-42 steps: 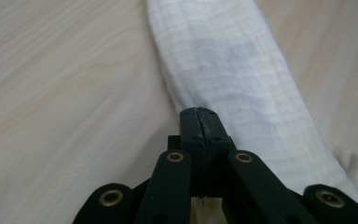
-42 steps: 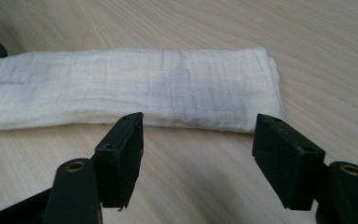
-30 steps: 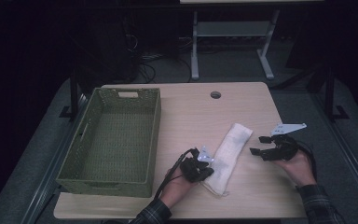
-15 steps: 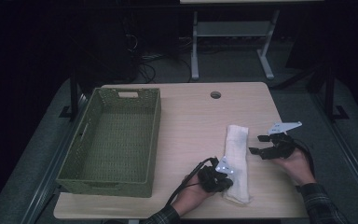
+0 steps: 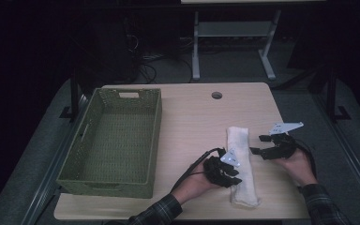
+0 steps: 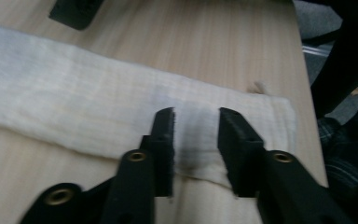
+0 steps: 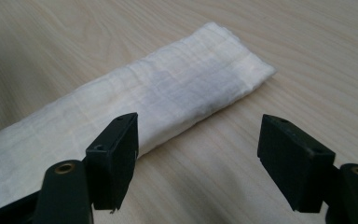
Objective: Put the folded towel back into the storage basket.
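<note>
2 grippers in play, 1 folded cloth (image 5: 241, 164) between them on the counter (image 5: 192, 117).

Change since 1 second back: the cloth was lying diagonal with the left gripper (image 5: 229, 176) on its near end; now it lies straight, long axis running 12 to 6 in the high view. The left gripper's jaws have just been opening, and in the left gripper view they stand apart over the cloth's (image 6: 121, 116) near-end edge, with fabric showing between the jaws but no pinch on it. My read: the straightening or last fold is finished and the left side has let go.

Right gripper (image 5: 258, 144) has barely moved. Jaws wide apart, nothing between them; in the right gripper view (image 7: 198, 154) the cloth (image 7: 168, 93) runs from about 10 o'clock down past the left jaw, just beside it, bare counter between the jaws.

Positions, high view: cloth sits at 3 o'clock of the green woven basket (image 5: 117, 140), well apart from it. Left gripper touches or hovers at the cloth's 9 o'clock side near its lower end, can't tell which. Right gripper is just off the cloth's 3 o'clock side, mid-length.

Basket is empty; likely next stop for the cloth, needing a fresh grip.
</note>
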Demonstrator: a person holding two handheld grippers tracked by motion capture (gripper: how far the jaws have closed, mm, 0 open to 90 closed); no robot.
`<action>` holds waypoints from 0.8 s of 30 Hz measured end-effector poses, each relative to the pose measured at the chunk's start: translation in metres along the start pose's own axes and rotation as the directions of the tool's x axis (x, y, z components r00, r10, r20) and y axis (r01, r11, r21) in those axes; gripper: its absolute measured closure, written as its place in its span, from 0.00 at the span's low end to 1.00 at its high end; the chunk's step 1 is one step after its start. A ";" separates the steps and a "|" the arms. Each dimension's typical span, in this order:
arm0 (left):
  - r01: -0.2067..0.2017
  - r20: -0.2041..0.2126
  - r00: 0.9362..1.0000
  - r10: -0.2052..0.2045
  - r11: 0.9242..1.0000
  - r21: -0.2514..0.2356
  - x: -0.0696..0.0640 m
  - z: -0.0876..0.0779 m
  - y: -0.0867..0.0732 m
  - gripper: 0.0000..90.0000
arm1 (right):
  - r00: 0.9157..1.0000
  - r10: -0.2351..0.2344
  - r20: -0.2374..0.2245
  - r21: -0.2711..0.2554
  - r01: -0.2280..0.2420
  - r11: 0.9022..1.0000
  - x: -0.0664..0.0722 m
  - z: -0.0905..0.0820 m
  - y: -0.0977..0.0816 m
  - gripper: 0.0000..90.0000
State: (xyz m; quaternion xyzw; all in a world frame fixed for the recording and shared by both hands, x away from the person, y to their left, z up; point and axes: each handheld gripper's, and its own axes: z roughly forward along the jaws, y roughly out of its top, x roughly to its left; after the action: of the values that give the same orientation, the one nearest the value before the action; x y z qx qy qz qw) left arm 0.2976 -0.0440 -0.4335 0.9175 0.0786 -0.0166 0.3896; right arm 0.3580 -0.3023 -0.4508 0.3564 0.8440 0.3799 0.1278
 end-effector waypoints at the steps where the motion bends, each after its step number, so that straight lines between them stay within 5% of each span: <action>1: -0.008 0.006 1.000 0.008 1.000 -0.002 0.003 0.001 0.002 0.65 | 1.000 0.000 0.001 0.000 0.000 1.000 0.000 0.000 0.000 0.32; 8: -0.096 0.036 0.995 0.095 0.995 0.027 0.012 0.019 0.010 0.42 | 1.000 -0.003 0.004 0.003 0.003 1.000 -0.001 0.000 0.000 0.32; 14: -0.116 0.066 0.992 0.111 0.991 0.073 0.019 0.036 0.007 0.23 | 1.000 0.001 0.011 0.002 -0.001 1.000 -0.001 -0.002 0.000 0.32; 24: -0.142 0.026 0.990 0.140 0.982 0.127 0.013 0.045 0.002 0.24 | 1.000 -0.002 0.018 -0.002 0.002 1.000 -0.002 -0.002 0.000 0.32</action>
State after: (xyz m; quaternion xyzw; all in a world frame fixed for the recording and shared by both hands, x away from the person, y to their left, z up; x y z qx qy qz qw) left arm 0.3124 -0.0761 -0.4648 0.9438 0.0090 -0.0017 0.3304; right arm 0.3582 -0.3050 -0.4495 0.3586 0.8429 0.3773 0.1362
